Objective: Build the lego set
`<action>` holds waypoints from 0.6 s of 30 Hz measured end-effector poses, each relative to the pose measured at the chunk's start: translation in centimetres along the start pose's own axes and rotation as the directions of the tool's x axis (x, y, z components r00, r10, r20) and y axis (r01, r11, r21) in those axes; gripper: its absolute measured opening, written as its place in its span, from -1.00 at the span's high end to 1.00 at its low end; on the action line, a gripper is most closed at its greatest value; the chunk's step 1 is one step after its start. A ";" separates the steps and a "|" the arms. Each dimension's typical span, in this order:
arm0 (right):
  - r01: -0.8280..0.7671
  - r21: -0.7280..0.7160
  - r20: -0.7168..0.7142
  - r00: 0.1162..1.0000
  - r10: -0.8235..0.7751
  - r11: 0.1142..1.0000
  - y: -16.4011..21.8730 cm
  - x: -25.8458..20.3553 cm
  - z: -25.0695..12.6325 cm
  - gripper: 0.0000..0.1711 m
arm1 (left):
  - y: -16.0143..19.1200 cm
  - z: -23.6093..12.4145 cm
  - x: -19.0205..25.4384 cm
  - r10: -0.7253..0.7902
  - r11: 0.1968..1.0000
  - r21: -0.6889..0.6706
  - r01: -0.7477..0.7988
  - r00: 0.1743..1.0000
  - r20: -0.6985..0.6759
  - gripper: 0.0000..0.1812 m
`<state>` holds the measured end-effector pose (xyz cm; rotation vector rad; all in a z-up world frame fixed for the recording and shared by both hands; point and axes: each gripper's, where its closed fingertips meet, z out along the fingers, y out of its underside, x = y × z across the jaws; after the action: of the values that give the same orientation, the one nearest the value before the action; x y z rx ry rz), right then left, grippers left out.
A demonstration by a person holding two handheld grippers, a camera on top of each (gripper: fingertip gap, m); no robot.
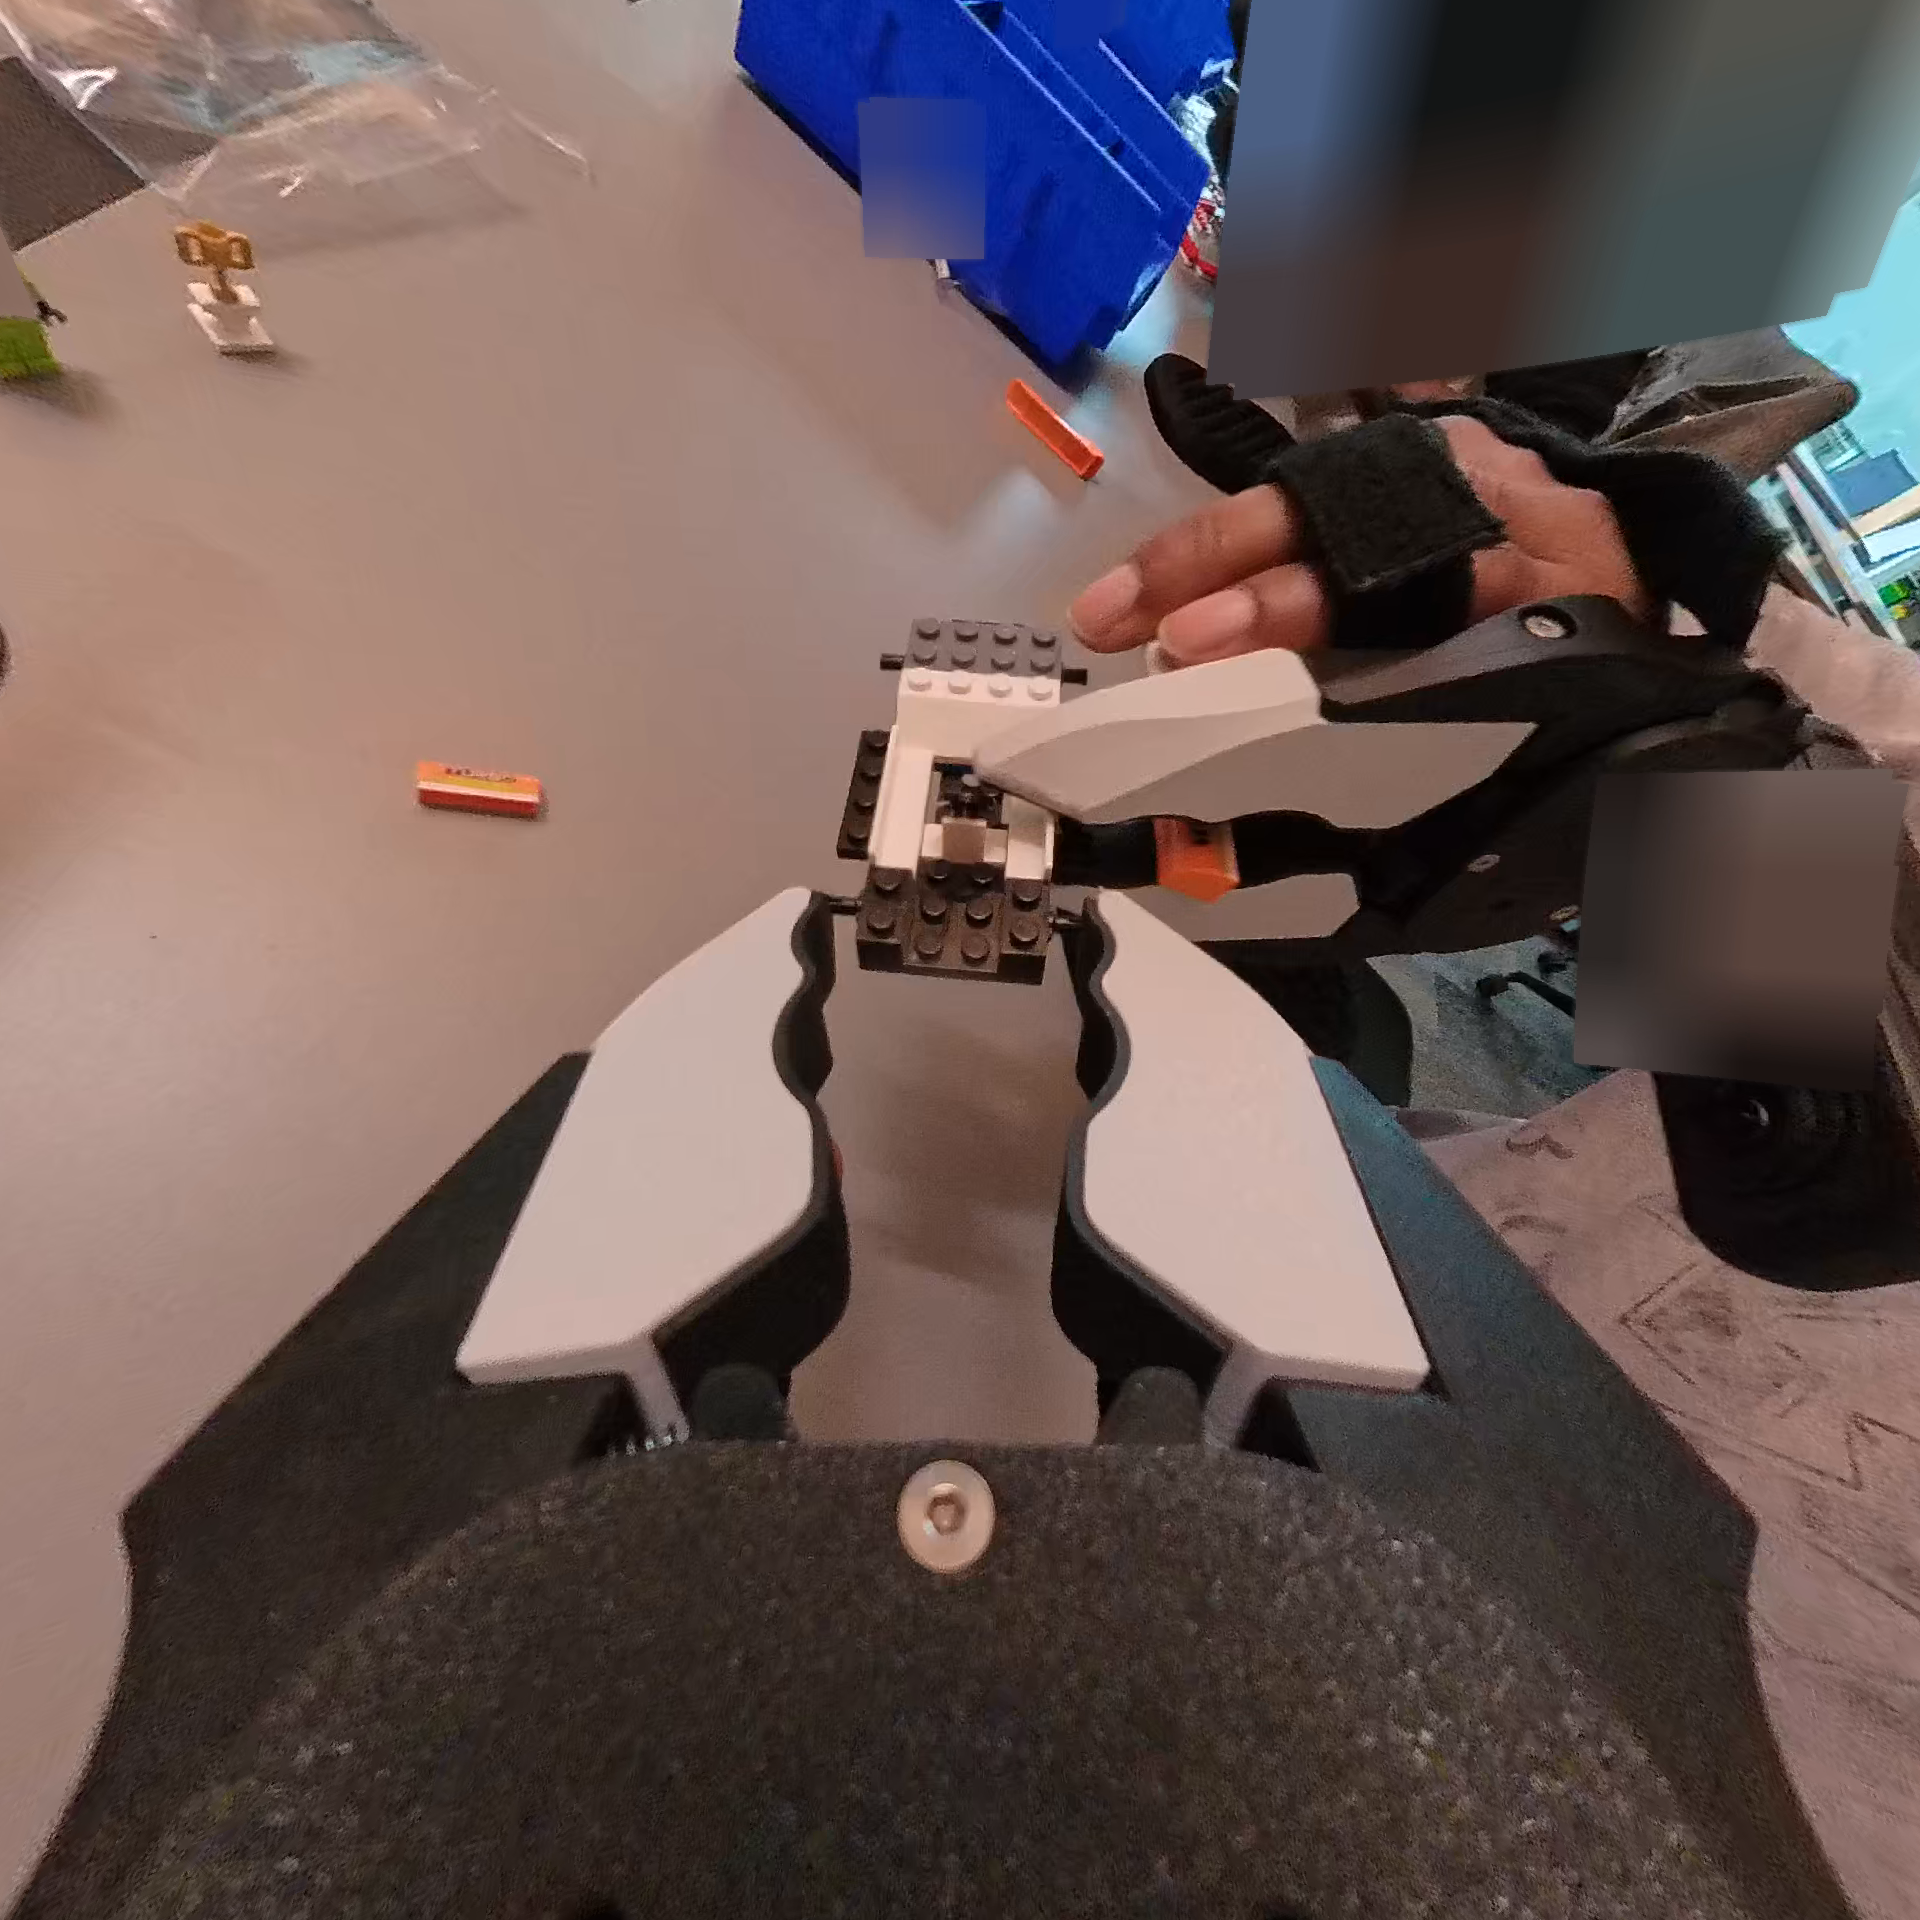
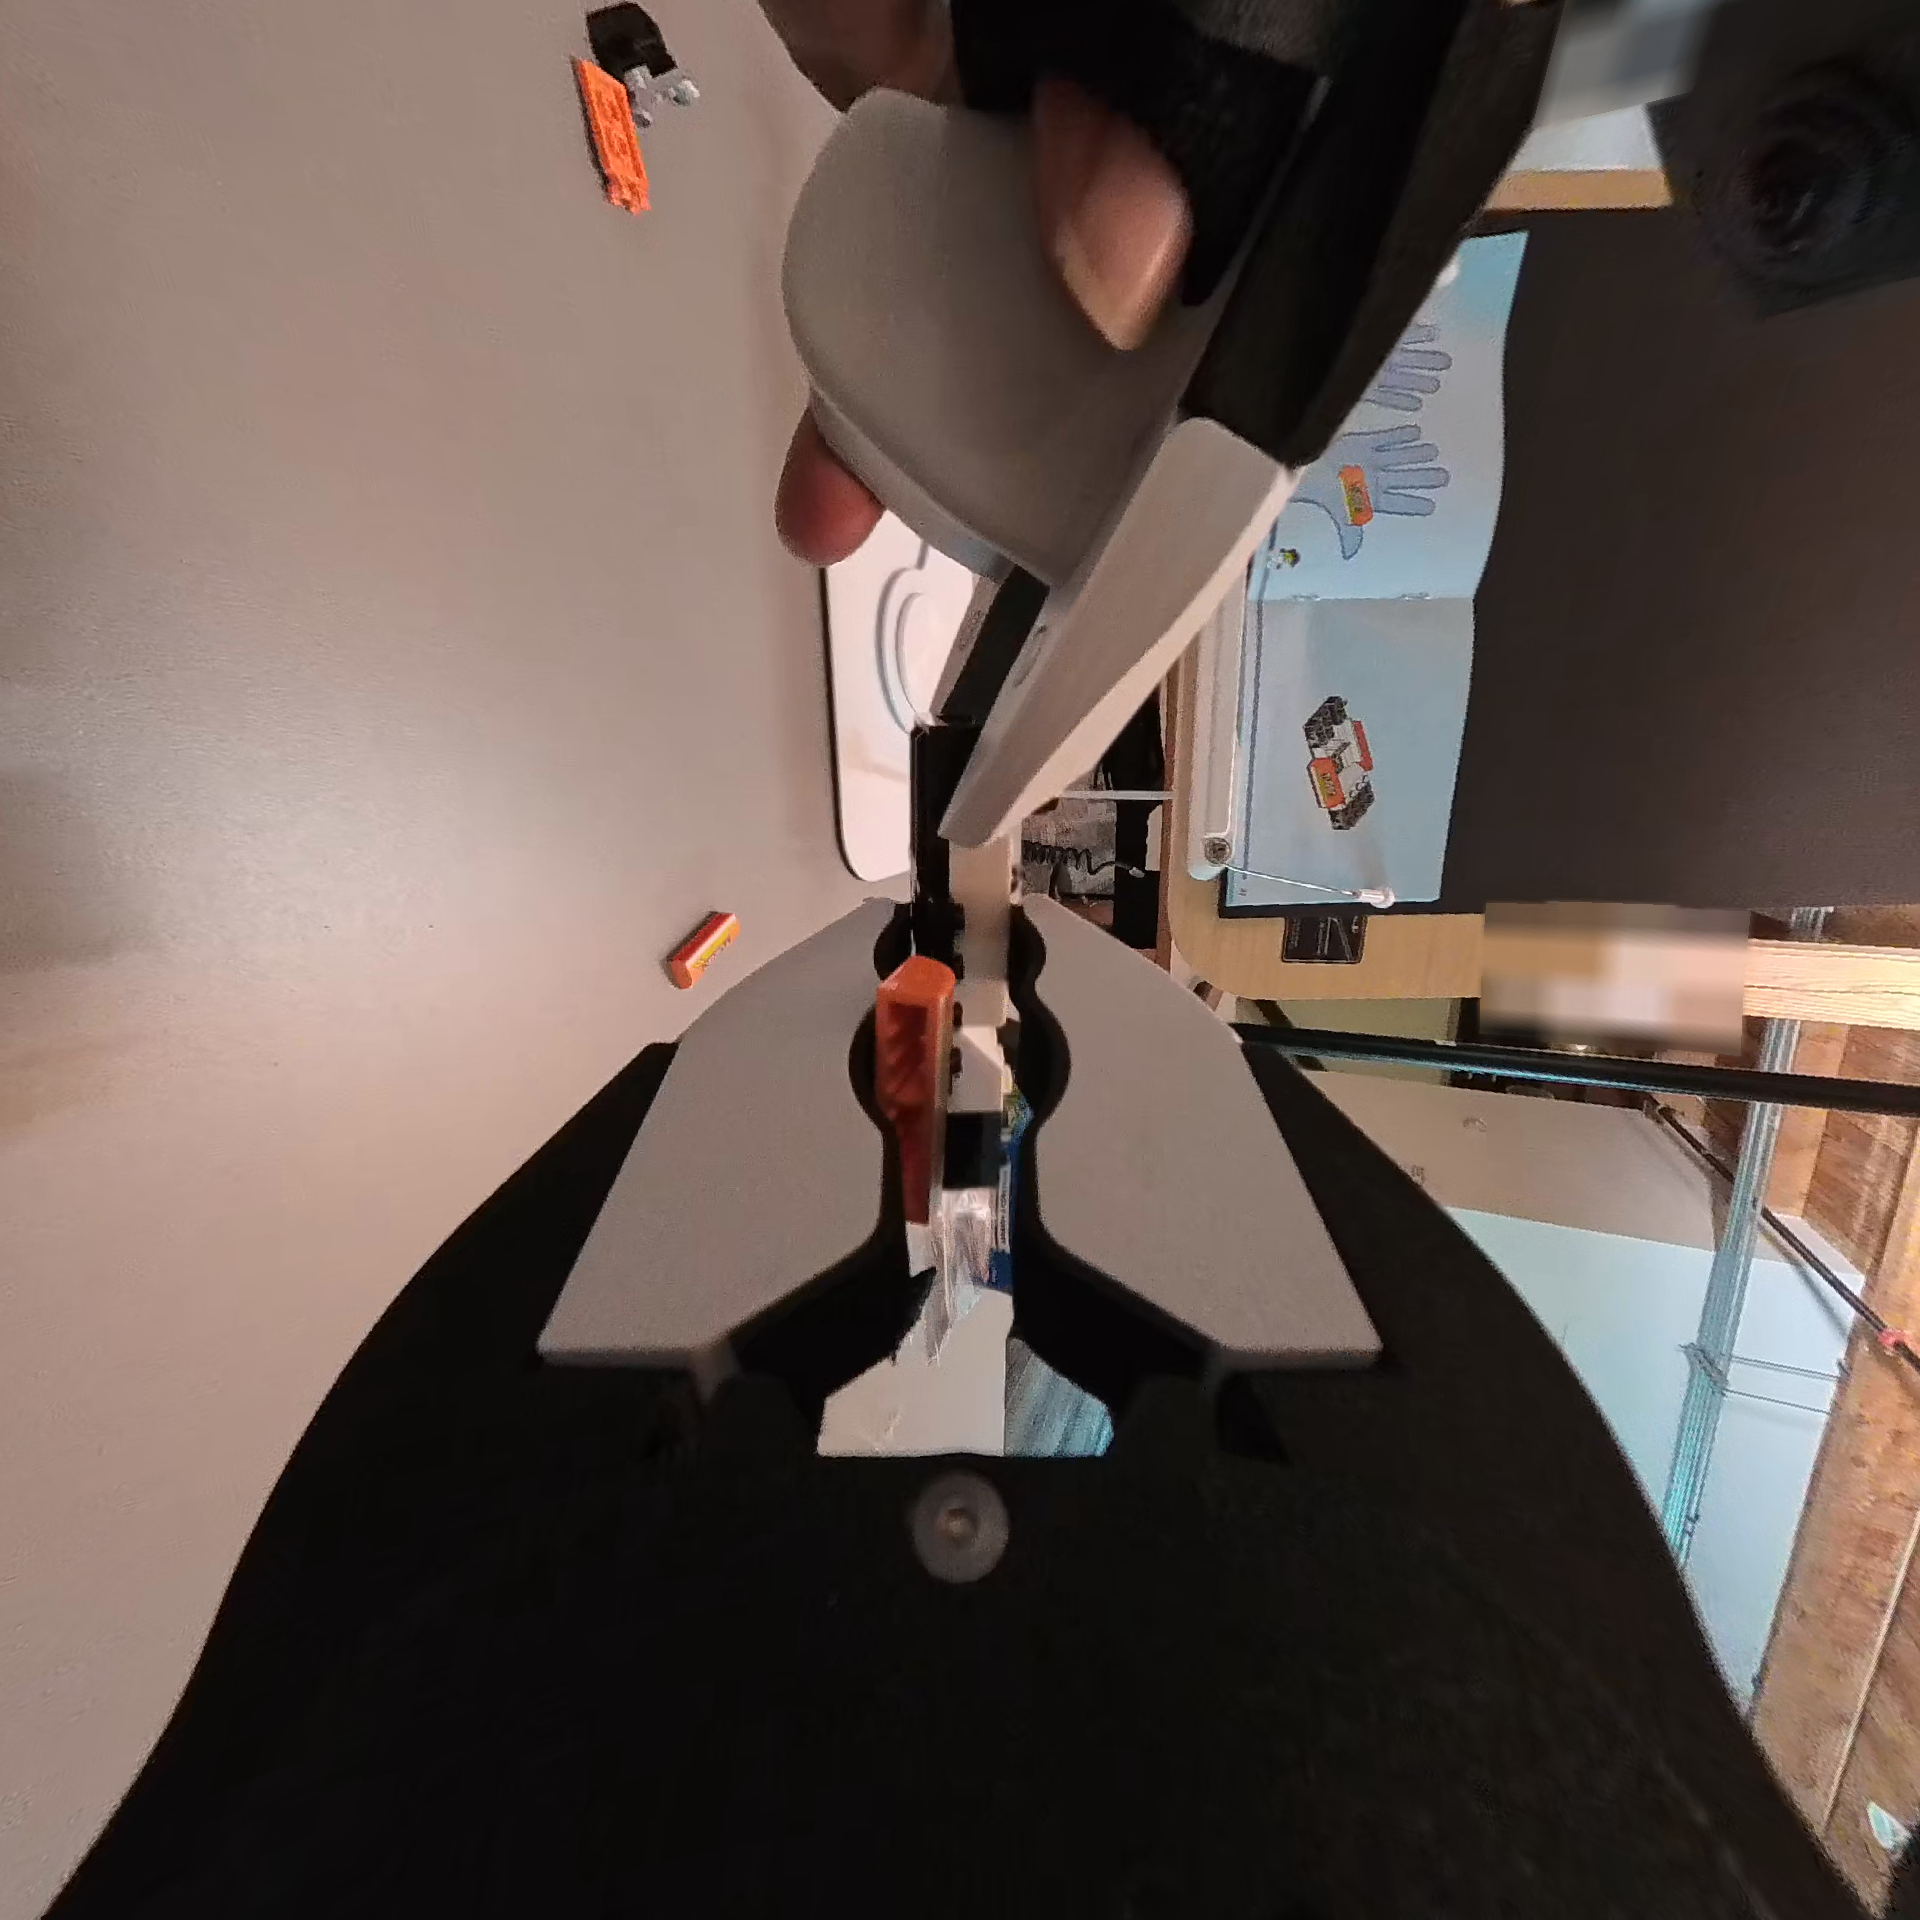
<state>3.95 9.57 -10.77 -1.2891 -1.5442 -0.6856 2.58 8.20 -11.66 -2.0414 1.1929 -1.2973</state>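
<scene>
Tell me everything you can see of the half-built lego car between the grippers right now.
The lego car chassis is a small studded plastic build: dark grey plates at both ends, a white frame around a recessed middle, a black plate along one side, thin black axle pins sticking out. The left gripper clamps its near end at the axle pins, holding it above the grey table. The right gripper, carrying an orange tile, reaches across it from the side; one of its fingers overlaps the white frame.
</scene>
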 end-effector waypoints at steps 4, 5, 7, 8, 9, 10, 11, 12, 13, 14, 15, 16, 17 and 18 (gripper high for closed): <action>-0.012 0.017 0.021 1.000 0.012 1.000 -0.5 -0.9 -0.6 0.76 | 0.7 0.1 -1.3 -0.020 1.000 0.010 0.020 1.000 0.024 0.50; -0.017 0.022 0.029 0.999 0.017 1.000 -0.7 -1.2 -0.8 0.75 | 1.0 0.0 -2.0 -0.012 1.000 0.012 0.012 0.998 0.056 0.50; -0.040 0.031 0.065 0.997 0.037 0.999 -0.9 -2.2 -0.9 0.73 | 1.7 -0.2 -3.5 -0.006 1.000 0.024 0.003 0.994 0.111 0.50; -0.057 0.033 0.097 0.994 0.053 0.998 -1.0 -3.3 -0.9 0.73 | 2.1 -0.4 -4.1 -0.008 0.999 0.034 0.004 0.991 0.133 0.50; -0.073 0.029 0.133 0.989 0.068 0.997 -0.9 -4.5 -0.8 0.74 | 2.4 -0.6 -4.7 -0.007 0.999 0.047 0.000 0.988 0.152 0.50; -0.084 0.020 0.169 0.982 0.080 0.996 -0.7 -5.9 -0.6 0.73 | 2.8 -0.8 -5.2 -0.006 0.998 0.057 -0.003 0.986 0.170 0.50; -0.095 0.009 0.201 0.975 0.091 0.995 -0.5 -7.3 -0.2 0.73 | 3.1 -0.9 -5.6 -0.005 0.998 0.065 -0.007 0.983 0.185 0.50; -0.109 0.000 0.234 0.966 0.106 0.994 -0.3 -8.6 0.2 0.73 | 3.4 -1.0 -5.9 0.000 0.997 0.070 -0.014 0.980 0.197 0.50; -0.128 -0.006 0.268 0.955 0.125 0.992 -0.3 -9.7 0.4 0.73 | 3.7 -1.1 -6.1 0.006 0.997 0.072 -0.021 0.978 0.209 0.50; -0.150 -0.009 0.298 0.943 0.145 0.989 -0.5 -10.6 0.6 0.72 | 4.0 -1.2 -6.2 0.013 0.997 0.073 -0.029 0.976 0.219 0.50; -0.170 -0.009 0.326 0.931 0.164 0.985 -0.7 -11.2 0.6 0.71 | 4.2 -1.2 -6.2 0.021 0.997 0.073 -0.038 0.974 0.224 0.50; -0.191 -0.009 0.355 0.917 0.182 0.982 -0.9 -11.8 0.6 0.71 | 4.4 -1.2 -6.2 0.030 0.996 0.075 -0.048 0.973 0.228 0.50; -0.210 -0.011 0.384 0.902 0.198 0.978 -1.0 -12.3 0.5 0.71 | 4.6 -1.2 -6.1 0.039 0.995 0.076 -0.059 0.972 0.232 0.50; -0.222 -0.014 0.407 0.889 0.209 0.975 -1.1 -12.7 0.5 0.71 | 4.7 -1.1 -6.1 0.050 0.994 0.079 -0.070 0.971 0.235 0.50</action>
<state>2.26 4.59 -22.43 -1.6231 -1.6943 -0.2539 -1.59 10.91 -17.60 -2.0141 1.0648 -1.0294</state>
